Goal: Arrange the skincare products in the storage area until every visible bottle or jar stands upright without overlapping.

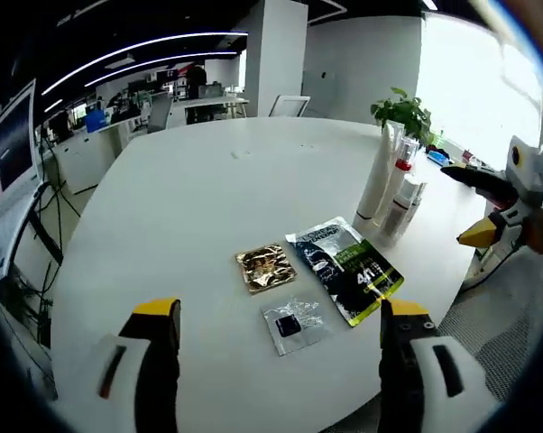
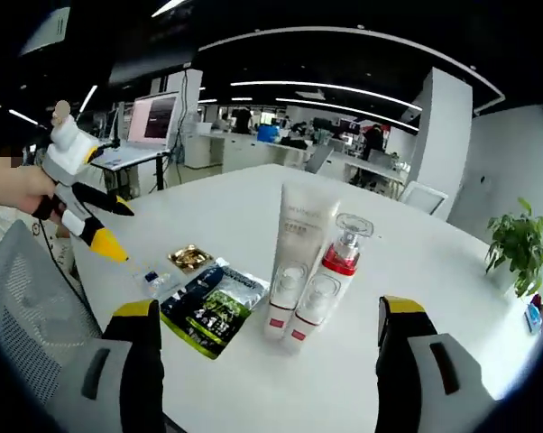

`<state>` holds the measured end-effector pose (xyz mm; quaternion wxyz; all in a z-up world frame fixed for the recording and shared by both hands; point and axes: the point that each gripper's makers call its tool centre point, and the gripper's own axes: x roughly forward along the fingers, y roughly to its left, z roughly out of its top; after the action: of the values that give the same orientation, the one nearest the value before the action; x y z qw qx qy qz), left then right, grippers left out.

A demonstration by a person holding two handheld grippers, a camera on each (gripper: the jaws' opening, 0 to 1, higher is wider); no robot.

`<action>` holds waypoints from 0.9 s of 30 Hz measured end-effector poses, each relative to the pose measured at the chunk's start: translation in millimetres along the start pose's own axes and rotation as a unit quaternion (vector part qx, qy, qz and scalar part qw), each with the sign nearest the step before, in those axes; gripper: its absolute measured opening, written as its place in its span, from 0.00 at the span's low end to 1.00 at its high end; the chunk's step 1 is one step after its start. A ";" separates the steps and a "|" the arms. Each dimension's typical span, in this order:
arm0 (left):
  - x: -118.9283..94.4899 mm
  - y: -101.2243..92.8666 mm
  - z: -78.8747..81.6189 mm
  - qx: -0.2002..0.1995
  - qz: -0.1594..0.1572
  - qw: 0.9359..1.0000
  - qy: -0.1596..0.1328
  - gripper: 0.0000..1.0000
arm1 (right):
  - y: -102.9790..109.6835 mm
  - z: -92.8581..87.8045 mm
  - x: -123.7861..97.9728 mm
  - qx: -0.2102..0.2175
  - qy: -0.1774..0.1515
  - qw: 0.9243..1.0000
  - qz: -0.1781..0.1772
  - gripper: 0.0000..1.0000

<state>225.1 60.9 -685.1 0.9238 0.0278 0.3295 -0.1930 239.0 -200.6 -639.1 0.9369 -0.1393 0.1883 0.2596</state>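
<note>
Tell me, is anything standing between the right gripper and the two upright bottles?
Nothing visible does. In the right gripper view the open right gripper faces the tube and the red-collared bottle directly, with only bare table before them. The sachets lie off to the side.

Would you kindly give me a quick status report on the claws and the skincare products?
Both claws open, empty. White tube and red-collared bottle upright, side by side. Dark sachet, gold packet, small clear packet flat nearby.
</note>
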 end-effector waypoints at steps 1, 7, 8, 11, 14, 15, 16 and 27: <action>-2.7 -0.1 -0.6 -0.002 0.001 1.000 -0.001 0.99 | -3.8 -2.4 -3.3 0.006 0.001 1.000 -0.005 1.00; -18.3 -4.2 -10.3 -0.010 0.002 1.000 -0.005 0.99 | -19.7 -12.6 -19.5 0.034 0.000 0.999 -0.021 1.00; -20.2 -4.4 -11.0 -0.011 0.003 1.000 -0.007 0.99 | -20.2 -13.8 -21.1 0.038 0.001 0.999 -0.023 1.00; -27.0 -7.1 -10.7 -0.016 0.001 1.000 -0.019 0.99 | -19.8 -19.2 -24.8 0.045 0.003 0.999 -0.025 1.00; -30.3 -8.4 -4.6 -0.007 0.001 1.000 -0.027 0.99 | -16.1 -24.1 -24.1 0.041 0.016 0.999 -0.023 1.00; -29.9 -8.5 -2.8 -0.005 0.000 0.999 -0.032 0.99 | -16.1 -21.0 -23.1 0.039 0.009 0.999 -0.022 1.00; -30.0 -10.2 -2.7 -0.006 0.000 0.999 -0.032 0.99 | -15.6 -18.9 -22.4 0.039 0.003 0.999 -0.021 1.00; -30.0 -2.2 -6.2 -0.008 0.008 1.000 -0.024 0.97 | -16.8 -28.5 -20.0 0.047 0.018 0.998 -0.022 1.00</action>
<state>199.3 70.1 -671.2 0.9332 0.0187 0.3085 -0.1834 224.2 -233.3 -653.2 0.9443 -0.1036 0.2141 0.2274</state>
